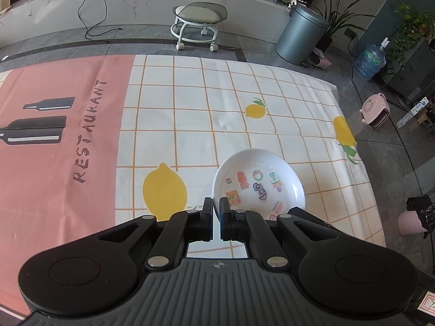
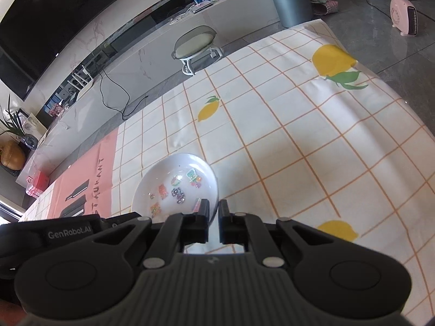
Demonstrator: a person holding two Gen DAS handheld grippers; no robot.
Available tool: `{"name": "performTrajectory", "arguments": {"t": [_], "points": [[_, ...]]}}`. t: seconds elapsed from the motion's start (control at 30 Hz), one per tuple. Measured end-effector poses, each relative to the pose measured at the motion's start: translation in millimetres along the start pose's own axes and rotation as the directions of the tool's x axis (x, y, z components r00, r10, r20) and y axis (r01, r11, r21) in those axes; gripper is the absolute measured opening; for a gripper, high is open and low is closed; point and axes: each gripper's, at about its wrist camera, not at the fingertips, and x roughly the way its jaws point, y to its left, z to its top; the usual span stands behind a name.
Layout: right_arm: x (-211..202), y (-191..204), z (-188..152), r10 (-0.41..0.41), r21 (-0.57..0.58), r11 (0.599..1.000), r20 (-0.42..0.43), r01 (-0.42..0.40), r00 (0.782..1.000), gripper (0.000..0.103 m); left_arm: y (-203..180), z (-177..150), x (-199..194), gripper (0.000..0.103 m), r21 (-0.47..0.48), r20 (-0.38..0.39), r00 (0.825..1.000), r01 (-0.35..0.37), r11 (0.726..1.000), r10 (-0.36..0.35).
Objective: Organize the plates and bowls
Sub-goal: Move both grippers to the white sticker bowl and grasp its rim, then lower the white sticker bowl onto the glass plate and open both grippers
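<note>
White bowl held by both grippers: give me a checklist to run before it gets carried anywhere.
1. Left gripper closed on the white bowl rim: ok.
2. Right gripper closed on the rim at the opposite side: ok.
3. Bowl roughly level: cannot tell.
4. Bowl clear of the tablecloth: cannot tell.
5. Bowl free of loose contents, only stickers inside: ok.
6. Destination stack in view: not ok.

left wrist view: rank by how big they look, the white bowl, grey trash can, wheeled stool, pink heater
Largest to smallest as they look:
1. white bowl, nearest the camera
2. grey trash can and wheeled stool, too alike to rank
3. pink heater
</note>
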Motion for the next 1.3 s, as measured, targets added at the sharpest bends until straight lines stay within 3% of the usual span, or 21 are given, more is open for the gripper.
{"name": "performTrajectory", "arguments": {"t": [0.33,0.67,0.9,1.03,1.3], "points": [[-95,-5,-23,0.027,0.031,0.999,0.084,-0.03,0.996,0.004,-24,-36,-79,0.004,-0.011,0.078,0.992,0.096,0.995,-0.095],[-177,-21,-85,0.055,0.083,0.994,0.167,-0.07,0.984,0.004,-22,-103,-120,0.004,-0.072,0.138,0.97,0.212,0.975,-0.201],[-187,-44,-127,0.058,0.159,0.984,0.148,-0.082,0.987,0.004,-10,-143,-107,0.004,-0.119,0.128,0.97,0.222,0.968,-0.207],[-179,-48,-148,0.028,0.161,0.986,0.138,-0.05,0.99,0.004,-8,-158,-92,0.004,-0.115,0.112,0.977,0.191,0.975,-0.179],[-157,-55,-162,-0.017,0.154,0.988,0.111,-0.001,0.994,0.004,-4,-177,-68,0.004,-0.11,0.062,0.988,0.15,0.983,-0.143]]}}
